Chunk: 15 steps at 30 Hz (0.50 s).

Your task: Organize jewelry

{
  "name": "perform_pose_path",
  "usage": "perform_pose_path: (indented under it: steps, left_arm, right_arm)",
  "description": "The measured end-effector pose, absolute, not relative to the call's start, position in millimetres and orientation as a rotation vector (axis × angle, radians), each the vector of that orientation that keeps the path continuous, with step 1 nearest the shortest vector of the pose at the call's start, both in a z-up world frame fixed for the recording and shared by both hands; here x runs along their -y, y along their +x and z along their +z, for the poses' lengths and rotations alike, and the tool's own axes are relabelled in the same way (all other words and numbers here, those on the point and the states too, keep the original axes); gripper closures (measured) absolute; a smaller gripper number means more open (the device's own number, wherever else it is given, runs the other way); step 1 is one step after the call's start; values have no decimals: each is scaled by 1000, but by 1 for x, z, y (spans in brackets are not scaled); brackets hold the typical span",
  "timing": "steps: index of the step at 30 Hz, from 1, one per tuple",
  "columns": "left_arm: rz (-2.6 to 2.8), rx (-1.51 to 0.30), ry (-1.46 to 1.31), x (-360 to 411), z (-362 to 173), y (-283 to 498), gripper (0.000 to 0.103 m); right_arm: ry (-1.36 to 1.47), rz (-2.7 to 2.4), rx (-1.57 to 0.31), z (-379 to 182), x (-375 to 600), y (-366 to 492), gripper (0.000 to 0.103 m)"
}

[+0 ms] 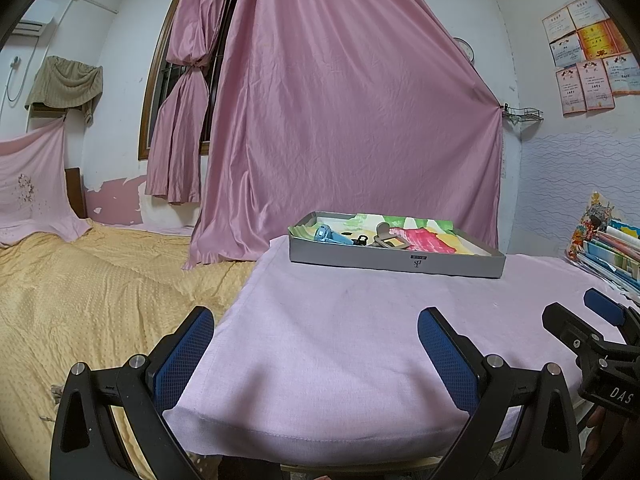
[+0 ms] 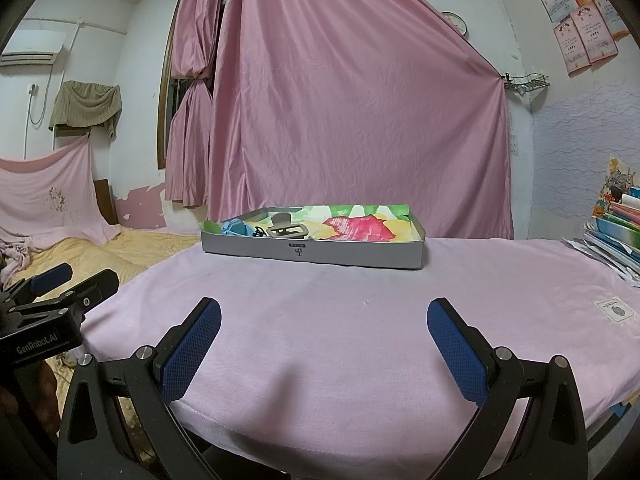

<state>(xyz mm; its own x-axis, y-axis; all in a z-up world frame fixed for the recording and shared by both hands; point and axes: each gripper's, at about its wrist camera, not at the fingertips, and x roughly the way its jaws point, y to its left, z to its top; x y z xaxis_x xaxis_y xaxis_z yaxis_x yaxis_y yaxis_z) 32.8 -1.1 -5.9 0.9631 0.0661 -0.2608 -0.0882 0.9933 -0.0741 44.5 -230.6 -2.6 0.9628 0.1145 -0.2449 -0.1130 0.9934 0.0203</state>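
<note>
Tray [image 2: 312, 251] at far end of your surface [image 2: 340, 340] holds blue clip [image 2: 236, 227], grey clip [image 2: 285, 227], small black bits too tiny to ID. Both grippers' jaws spread wide, holding nothing.

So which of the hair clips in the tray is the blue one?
The blue clip at the tray's left end; the grey-beige clip lies right of it, nearer the middle.

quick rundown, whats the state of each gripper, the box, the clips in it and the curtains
left gripper: open, empty, over the table's near edge
right gripper: open, empty
box: lidless, flat on the pink cloth
blue clip: lying in the box
grey clip: lying in the box
big curtain: drawn
side curtain: tied back
</note>
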Motion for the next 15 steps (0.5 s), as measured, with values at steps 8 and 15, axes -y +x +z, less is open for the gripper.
perform_pose_path:
  steps: [8, 15]
  left_arm:
    - [78, -262, -85, 1, -6, 32, 1]
    - [78, -262, -86, 1, -5, 32, 1]
  right_arm:
    - [13, 114, -249, -2, 231, 44, 2]
    - [15, 114, -250, -4, 232, 44, 2]
